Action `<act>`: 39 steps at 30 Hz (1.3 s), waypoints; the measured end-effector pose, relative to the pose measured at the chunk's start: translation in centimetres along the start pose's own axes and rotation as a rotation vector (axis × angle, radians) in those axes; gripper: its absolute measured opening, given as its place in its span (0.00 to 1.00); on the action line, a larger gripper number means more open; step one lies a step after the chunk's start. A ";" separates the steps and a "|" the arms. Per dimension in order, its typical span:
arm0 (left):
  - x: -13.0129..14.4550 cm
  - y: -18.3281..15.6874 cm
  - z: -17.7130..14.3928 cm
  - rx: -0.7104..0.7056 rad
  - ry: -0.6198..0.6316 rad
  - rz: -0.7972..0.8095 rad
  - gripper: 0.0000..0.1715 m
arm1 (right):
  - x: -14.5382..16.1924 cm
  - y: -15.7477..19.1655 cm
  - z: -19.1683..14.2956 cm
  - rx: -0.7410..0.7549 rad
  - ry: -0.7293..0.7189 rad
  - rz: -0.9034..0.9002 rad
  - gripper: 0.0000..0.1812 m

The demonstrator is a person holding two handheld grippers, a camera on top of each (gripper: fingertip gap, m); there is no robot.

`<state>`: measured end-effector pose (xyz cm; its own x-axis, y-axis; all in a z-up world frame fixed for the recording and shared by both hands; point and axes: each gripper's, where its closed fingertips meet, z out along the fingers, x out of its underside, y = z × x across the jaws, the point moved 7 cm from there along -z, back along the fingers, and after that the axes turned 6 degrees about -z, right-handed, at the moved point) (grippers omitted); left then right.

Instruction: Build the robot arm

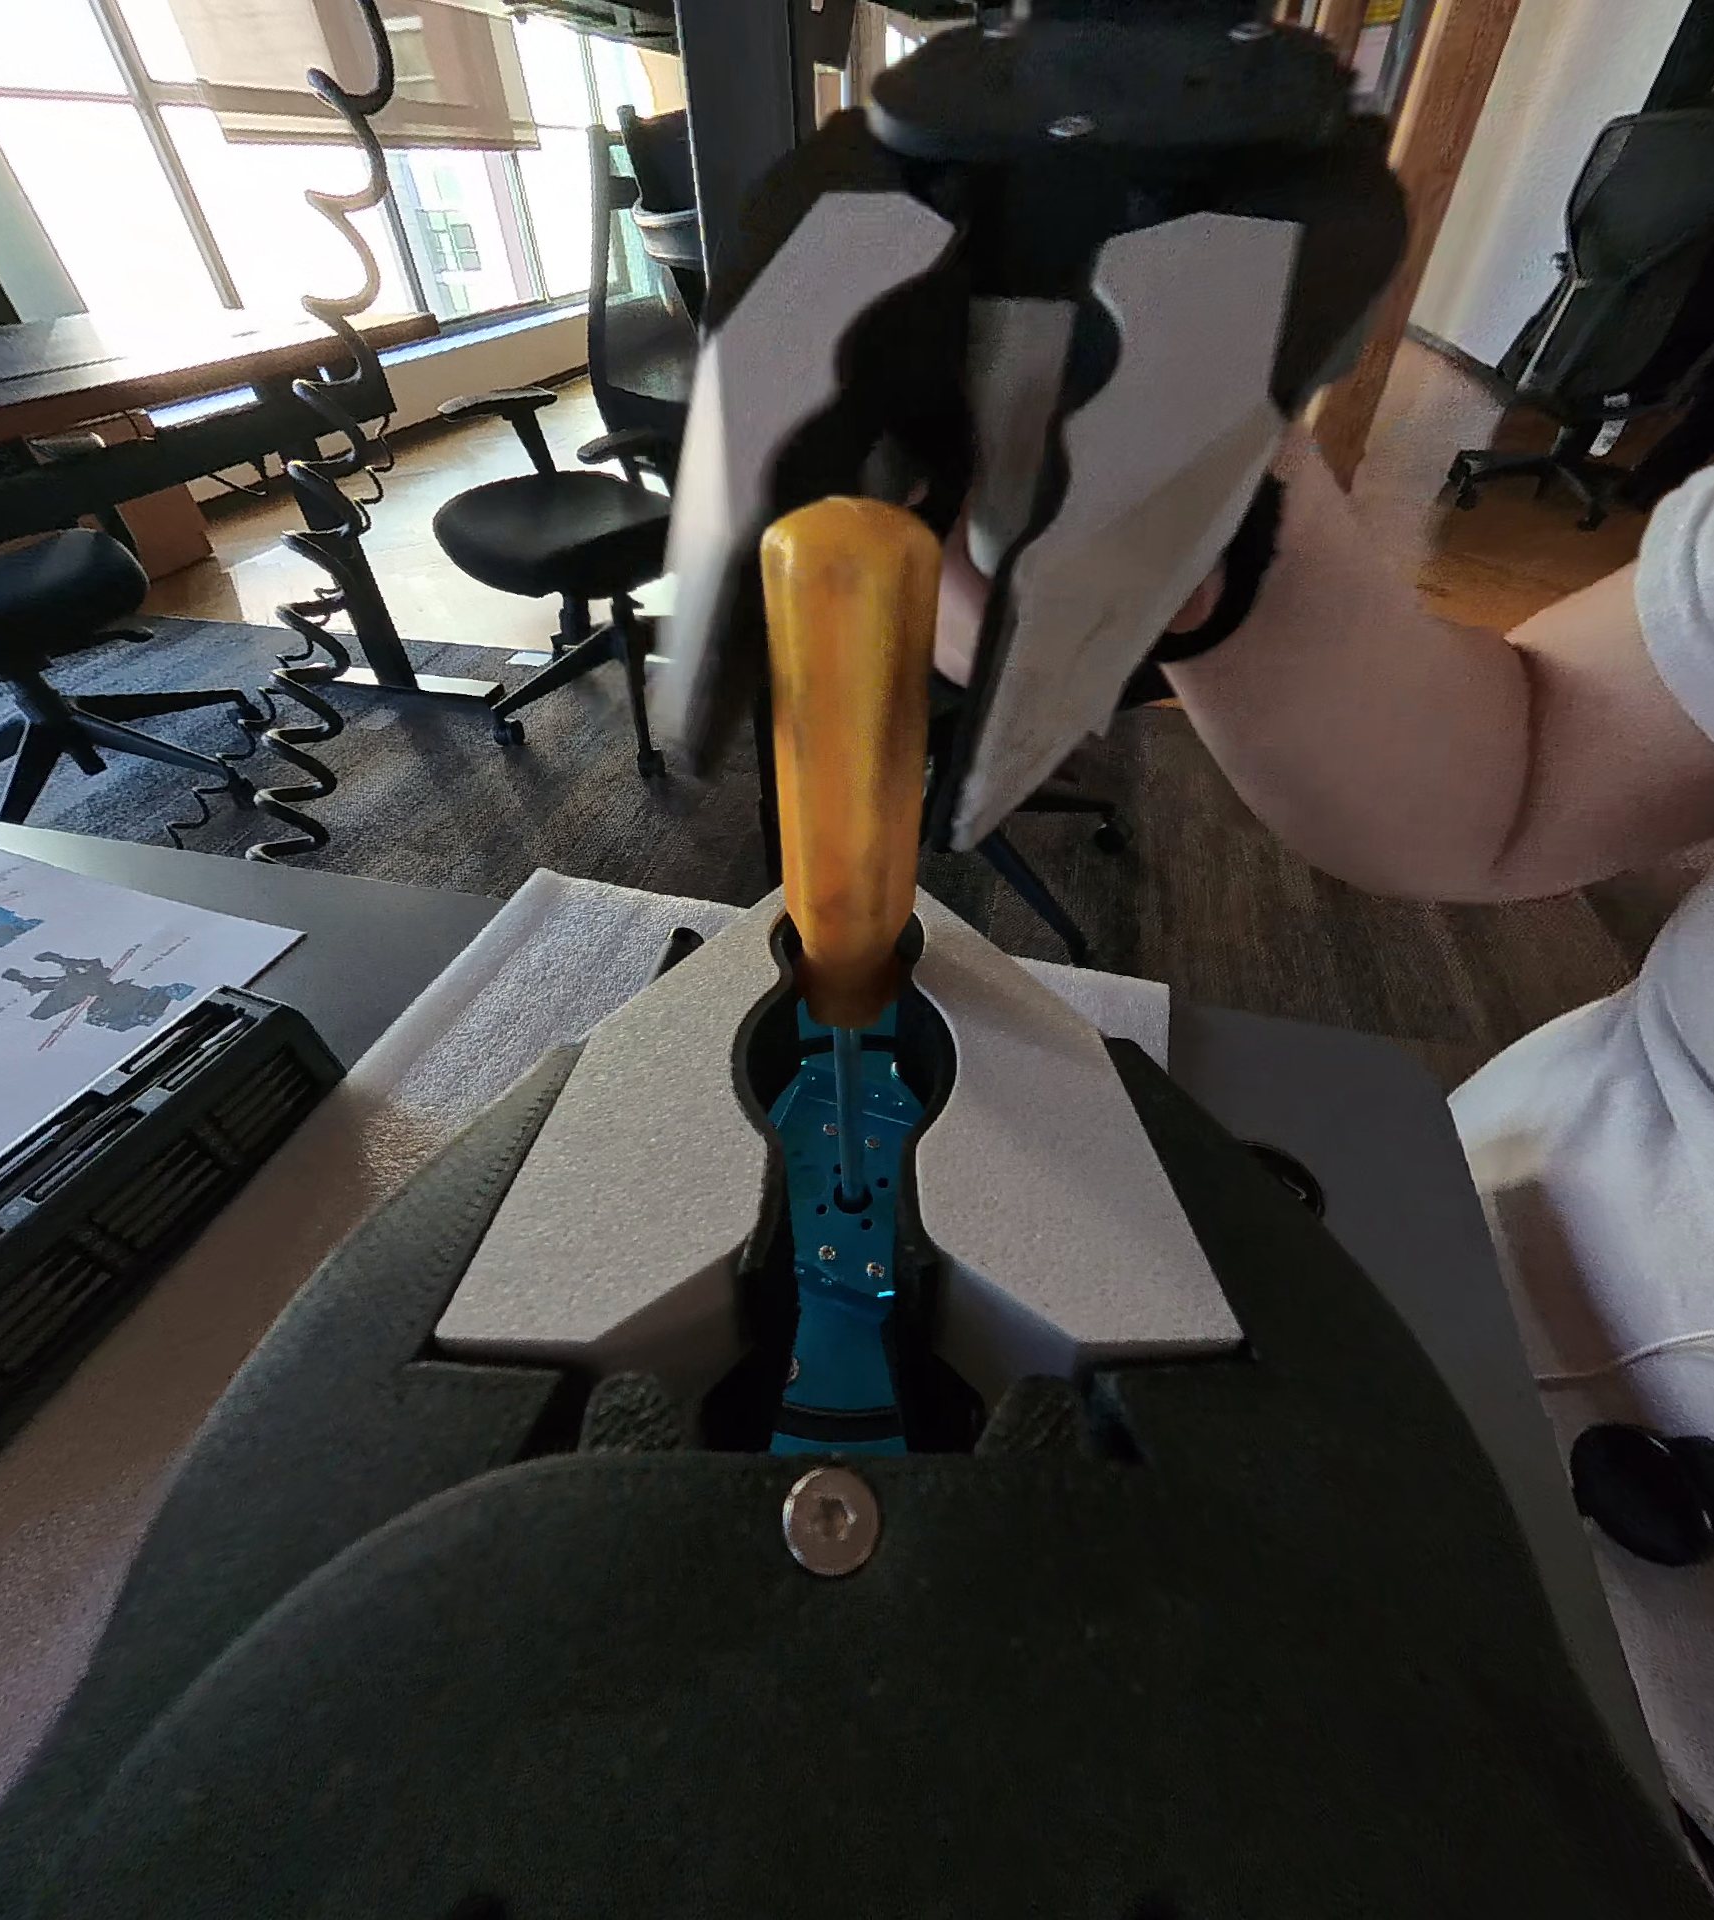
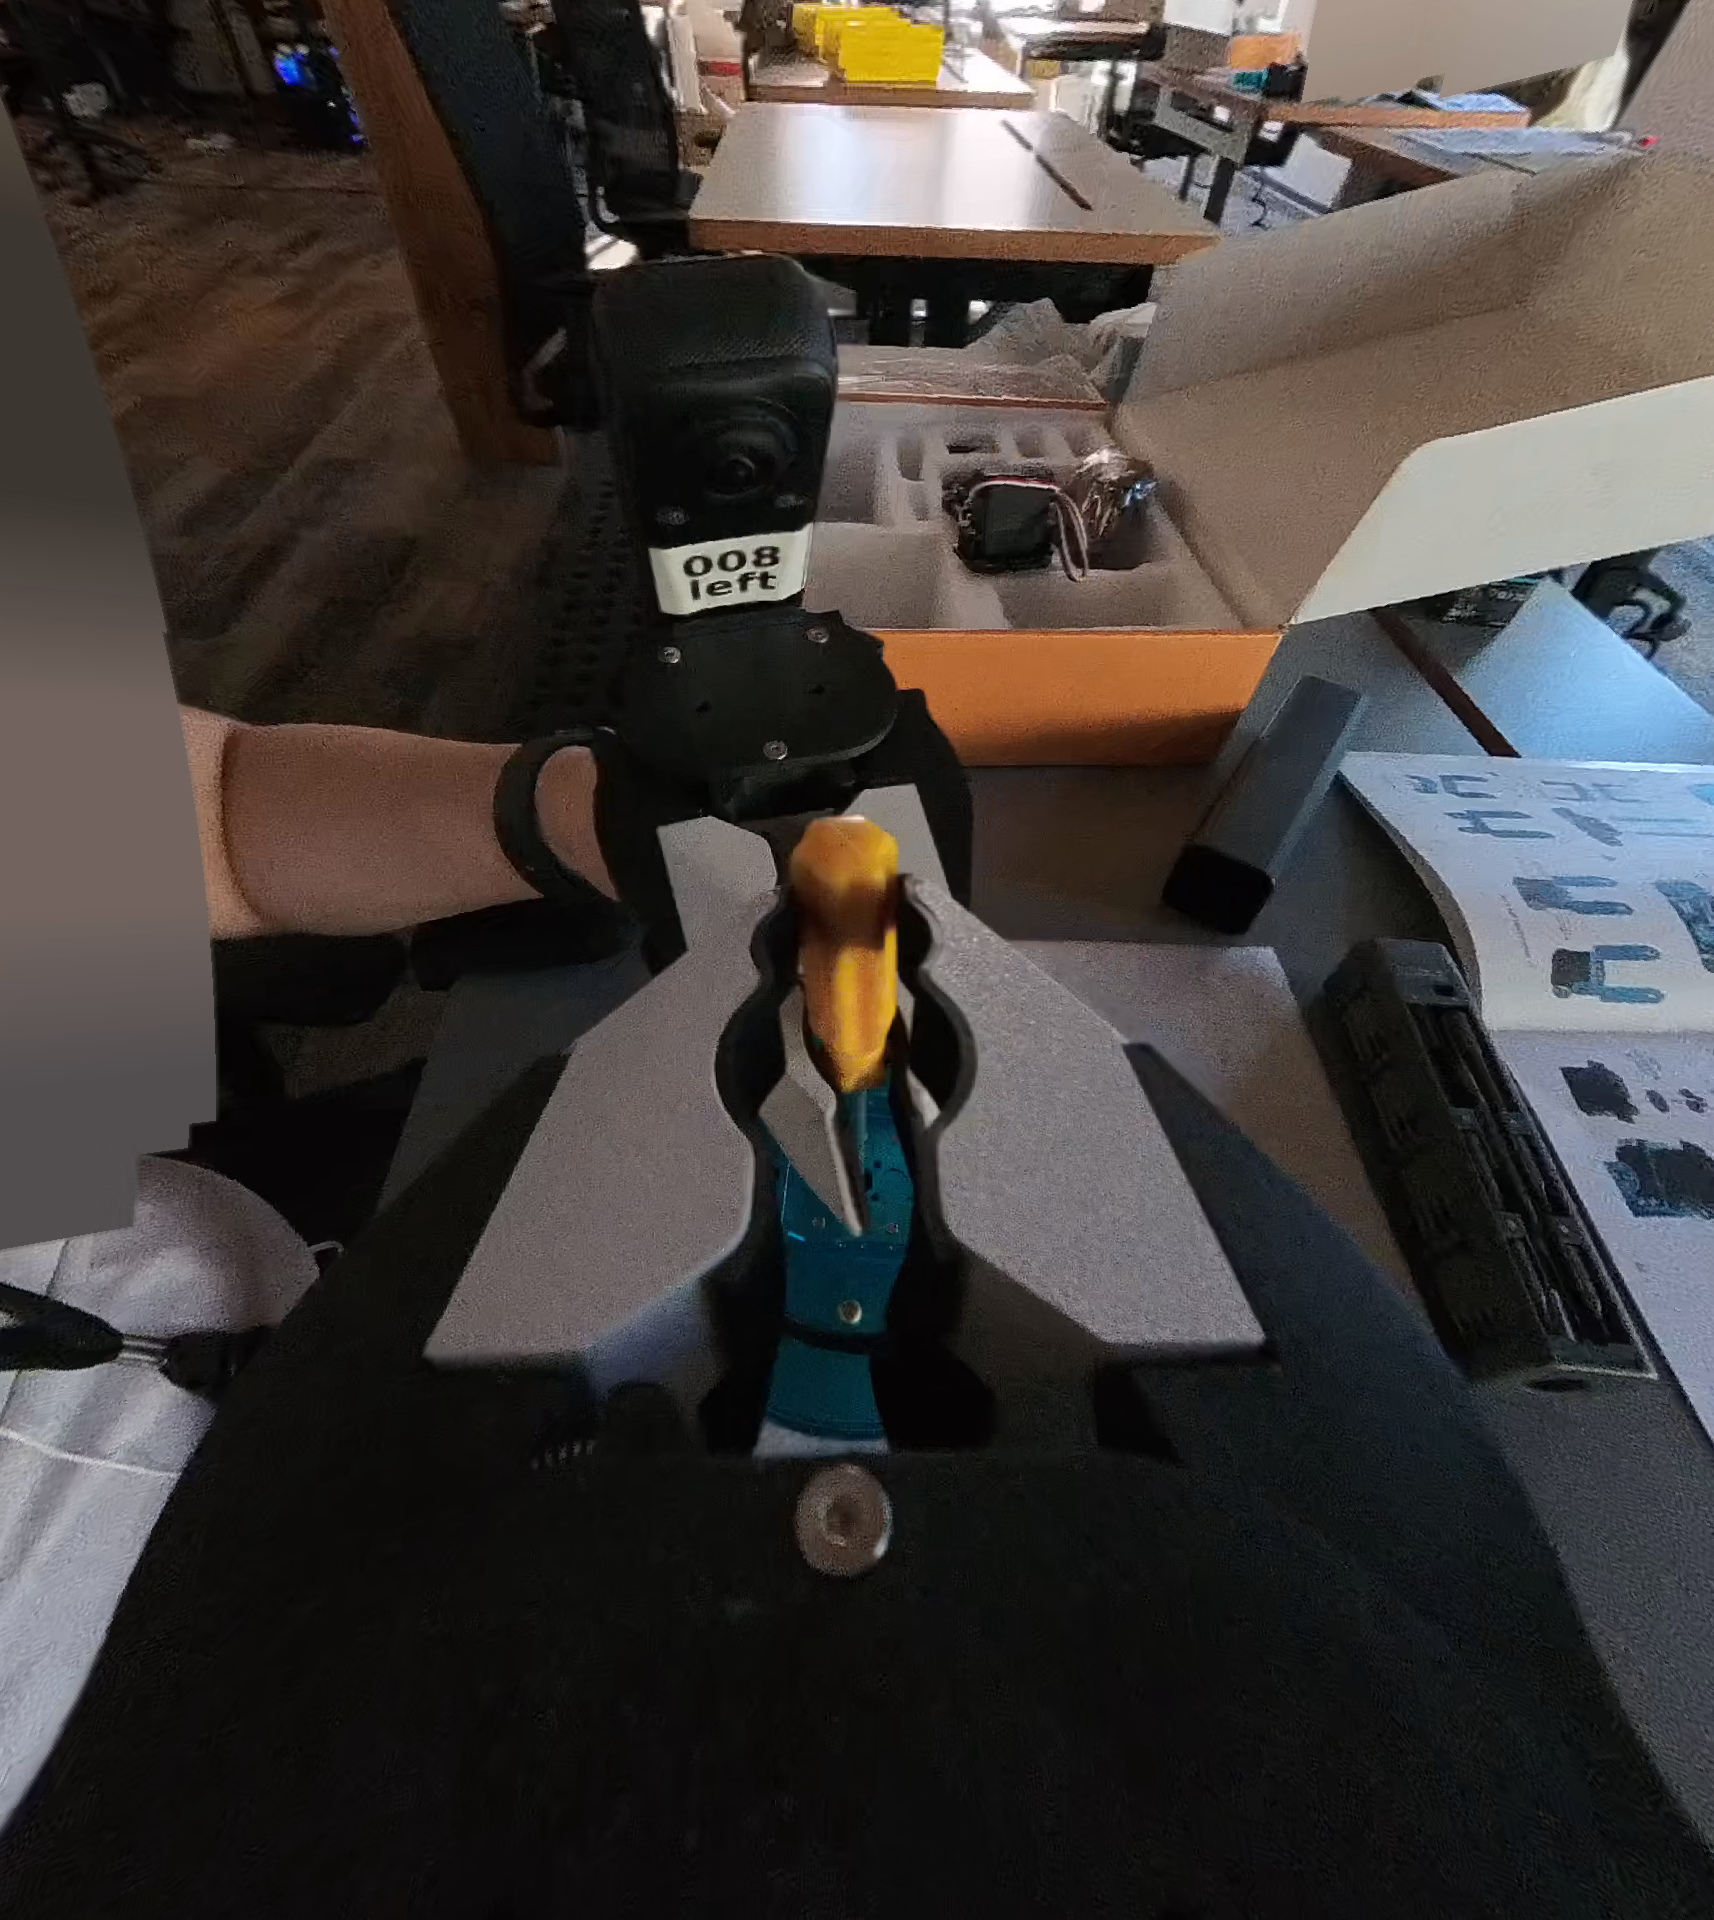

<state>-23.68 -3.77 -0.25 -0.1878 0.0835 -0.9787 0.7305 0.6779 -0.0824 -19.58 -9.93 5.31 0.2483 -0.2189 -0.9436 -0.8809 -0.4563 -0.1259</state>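
Left gripper [image 1: 848, 935] is clamped narrow on the blue metal part [image 1: 801, 1127], pinning it dead centre on white foam [image 1: 583, 935]. Black bit case [image 1: 105, 1195] at nine o'clock. Yellow screwdriver [image 1: 848, 727] stands at twelve, tip in the part (hence that steadying hold, probably). Right gripper [image 2: 845, 925] pinches its handle.

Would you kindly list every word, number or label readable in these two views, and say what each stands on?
White label below the black camera: large, sharp dark print, which I do not copy out.
Printed sheets with blue and black diagrams: captions too small and blurred to read.
No other writing can be made out.
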 end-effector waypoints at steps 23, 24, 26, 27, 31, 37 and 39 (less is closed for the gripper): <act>0.1 0.2 0.1 -0.025 0.004 -0.007 0.06 | 0.5 0.8 -0.2 0.268 -0.014 0.125 0.10; 0.1 0.1 0.1 -0.015 0.005 -0.008 0.06 | 0.5 1.4 -0.2 0.335 -0.023 0.134 0.10; 0.2 0.0 0.1 0.005 0.004 -0.005 0.05 | 0.4 2.2 0.0 0.410 -0.029 0.085 0.10; 0.2 0.0 0.0 0.007 0.002 -0.007 0.05 | 0.3 2.2 0.2 0.408 -0.018 0.045 0.10; 0.2 0.2 -0.1 0.019 -0.004 -0.034 0.05 | 0.1 0.6 0.3 0.195 0.053 -0.002 0.25; 0.2 0.1 0.1 0.021 0.003 -0.023 0.05 | 0.1 -0.1 -0.1 0.046 -0.006 0.010 0.10; 0.2 0.1 0.3 0.015 0.000 -0.024 0.05 | 0.4 0.3 -0.2 0.151 -0.018 0.086 0.10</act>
<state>-23.48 -3.92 -0.51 -0.2057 0.0674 -0.9763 0.7355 0.6687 -0.1088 -19.68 -10.35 5.00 0.1634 -0.2352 -0.9581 -0.9494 -0.3015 -0.0879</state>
